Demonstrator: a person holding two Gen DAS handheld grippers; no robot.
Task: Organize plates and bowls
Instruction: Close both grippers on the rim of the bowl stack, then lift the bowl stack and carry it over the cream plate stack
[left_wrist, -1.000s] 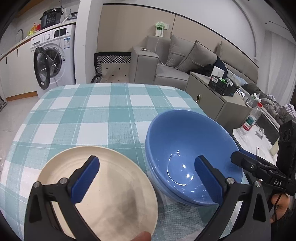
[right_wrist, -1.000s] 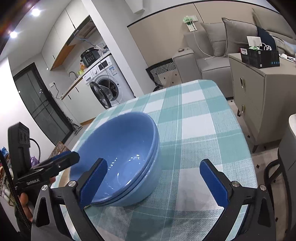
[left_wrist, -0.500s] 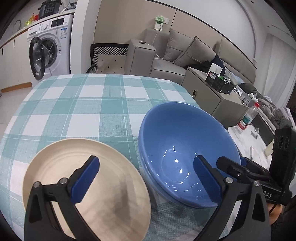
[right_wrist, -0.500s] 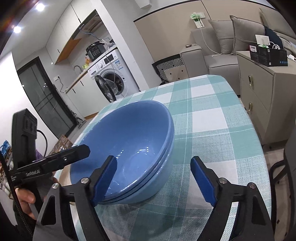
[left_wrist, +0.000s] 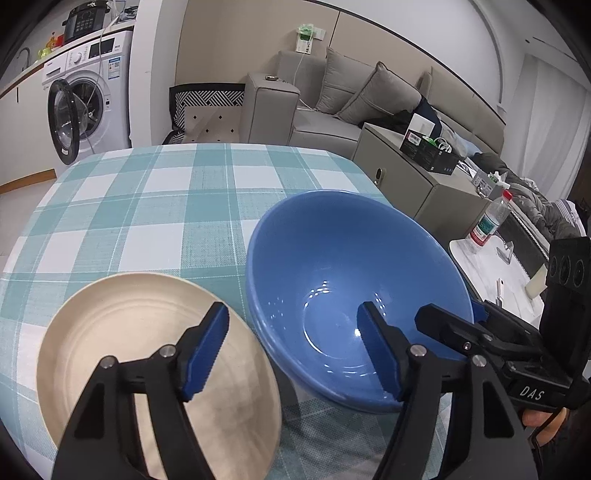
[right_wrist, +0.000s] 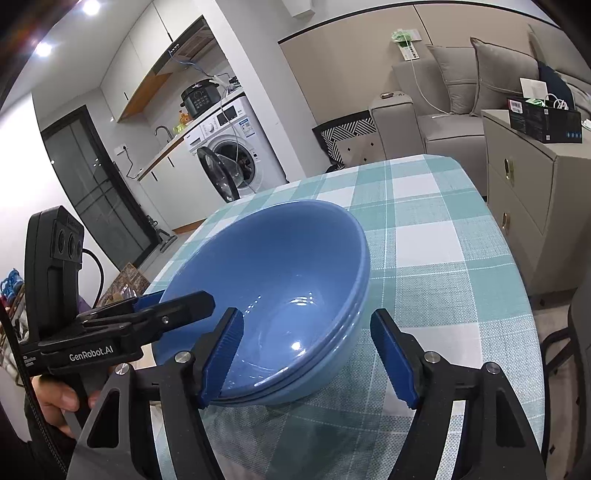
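Note:
Two stacked blue bowls (left_wrist: 332, 266) (right_wrist: 280, 266) stand on the checked tablecloth (left_wrist: 147, 203), with a cream plate (left_wrist: 122, 325) to their left. My left gripper (left_wrist: 291, 314) straddles the bowls' left rim and its jaws are closing. One finger is over the plate, the other inside the top bowl, and the pads are clear of the rim. From the other side my right gripper (right_wrist: 306, 317) straddles the near rim. Its jaws are closing too, one finger inside, one outside, not pressing. Each gripper shows in the other's view (left_wrist: 452, 314) (right_wrist: 177, 299).
The table's right edge (right_wrist: 517, 295) runs close to the bowls, with a grey cabinet (left_wrist: 406, 177) and a dark chair (right_wrist: 576, 332) beyond it. A water bottle (left_wrist: 489, 221) stands on a low side table. A washing machine (left_wrist: 85, 99) and a sofa (left_wrist: 332, 110) are behind.
The jaws of both grippers have narrowed markedly around the bowls' rim. Both grippers have edged a little closer to the bowls. The bowls and the plate have not moved.

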